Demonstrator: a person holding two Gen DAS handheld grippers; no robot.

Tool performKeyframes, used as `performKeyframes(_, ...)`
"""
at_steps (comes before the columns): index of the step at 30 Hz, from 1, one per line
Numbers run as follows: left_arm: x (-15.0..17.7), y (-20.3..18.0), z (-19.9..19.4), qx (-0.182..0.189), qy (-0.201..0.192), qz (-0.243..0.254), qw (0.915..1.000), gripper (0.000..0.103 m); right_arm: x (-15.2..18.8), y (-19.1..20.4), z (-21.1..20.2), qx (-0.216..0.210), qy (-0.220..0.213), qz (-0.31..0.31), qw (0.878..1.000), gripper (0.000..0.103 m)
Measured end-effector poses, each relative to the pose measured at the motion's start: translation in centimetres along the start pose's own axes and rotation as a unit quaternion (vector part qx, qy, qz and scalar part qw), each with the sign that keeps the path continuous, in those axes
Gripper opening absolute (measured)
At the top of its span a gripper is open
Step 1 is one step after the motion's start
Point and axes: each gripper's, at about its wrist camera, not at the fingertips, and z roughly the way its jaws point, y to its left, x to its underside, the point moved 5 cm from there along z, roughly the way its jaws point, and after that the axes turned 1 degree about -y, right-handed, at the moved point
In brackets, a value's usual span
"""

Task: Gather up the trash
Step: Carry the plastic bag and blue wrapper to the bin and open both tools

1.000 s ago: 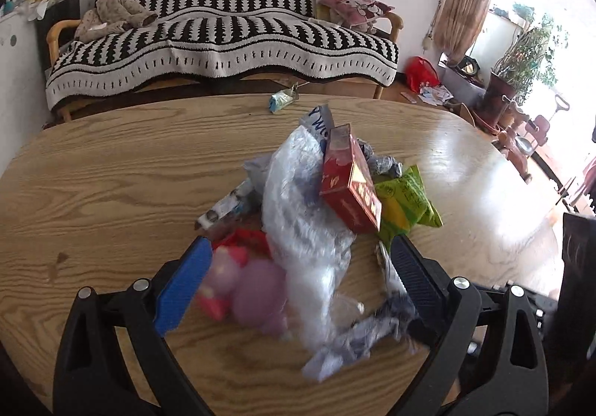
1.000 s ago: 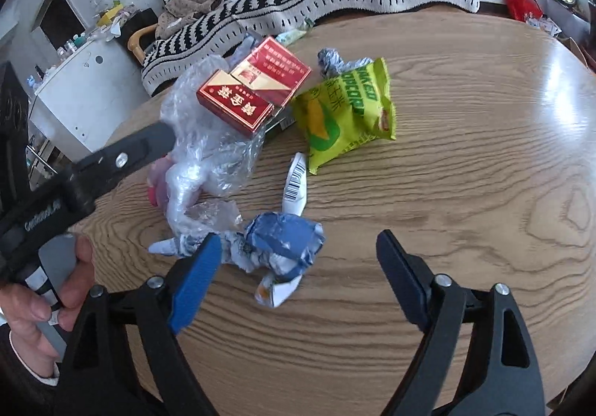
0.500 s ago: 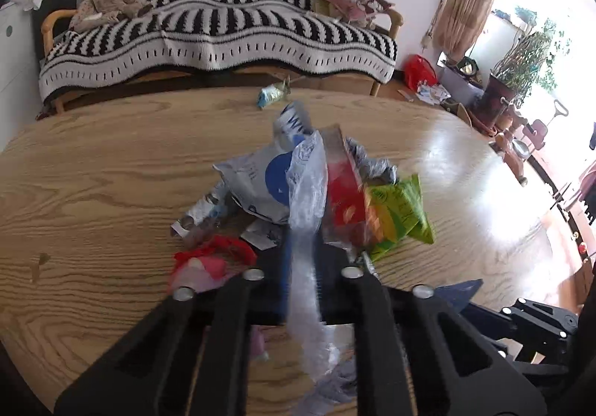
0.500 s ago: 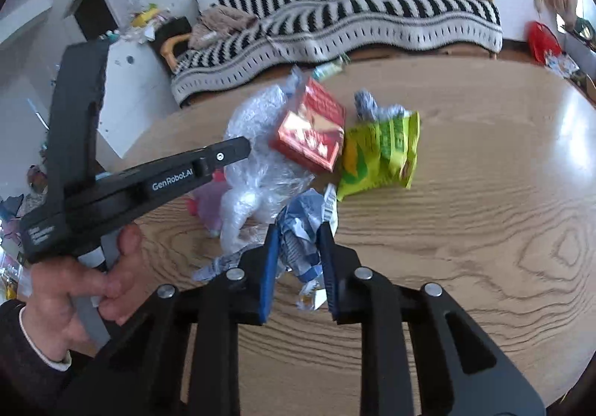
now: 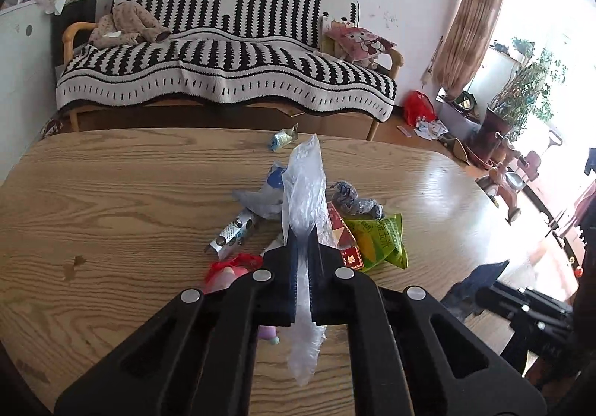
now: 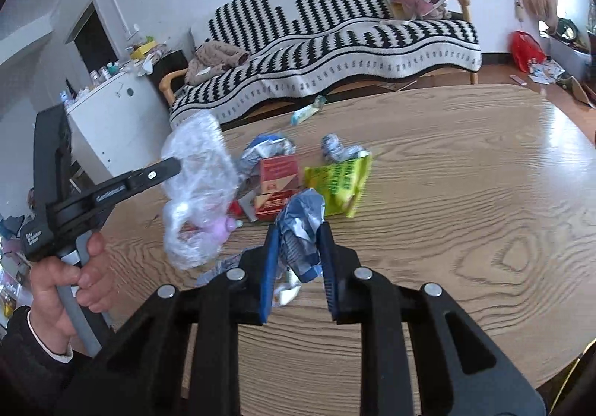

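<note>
My left gripper [image 5: 303,240] is shut on a clear plastic bag [image 5: 303,188] and holds it lifted above the wooden table [image 5: 119,199]; the bag also shows in the right wrist view [image 6: 197,185]. My right gripper [image 6: 298,229] is shut on a crumpled blue and silver wrapper [image 6: 301,226], raised a little off the table. The trash pile lies beyond: a red box [image 6: 277,177], a green snack packet [image 6: 341,185], a crumpled grey wrapper [image 5: 354,201], a silver tube wrapper [image 5: 232,233] and a pink item [image 6: 219,227].
A small wrapper [image 5: 283,138] lies near the table's far edge. A sofa with a black and white striped cover [image 5: 223,69] stands behind the table. A white cabinet [image 6: 115,117] is at the left. Plants and a toy tricycle [image 5: 510,181] stand at the right.
Both grippers closed from open: the left on the plastic bag, the right on the blue wrapper. Both then lifted their loads off the table, and the red box slid down onto the pile.
</note>
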Motion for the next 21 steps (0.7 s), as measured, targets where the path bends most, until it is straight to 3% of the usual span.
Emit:
performKeyframes(5, 0.3, -2.3, -0.7, 0.009, -0.009, 0.019, 0.9997, 0.004, 0.0, -3.7, -2.4, 0.042, -0.010, 0.011, 0.999, 0.022)
performKeyframes(12, 1.8, -11.2, -1.5, 0.062, -0.019, 0.076, 0.9950, 0.004, 0.3, -13.6, -9.9, 0.132, -0.048, 0.062, 0.988, 0.022)
performKeyframes(17, 4.6, -20.6, -1.0, 0.121, -0.008, 0.133, 0.9837, 0.004, 2.7, -22.5, -17.7, 0.211, -0.077, 0.118, 0.967, 0.022)
performKeyframes(21, 8.3, -29.0, -0.1, 0.173, 0.019, 0.176, 0.9688, 0.004, 6.1, -29.2, -23.6, 0.280, -0.083, 0.166, 0.942, 0.022)
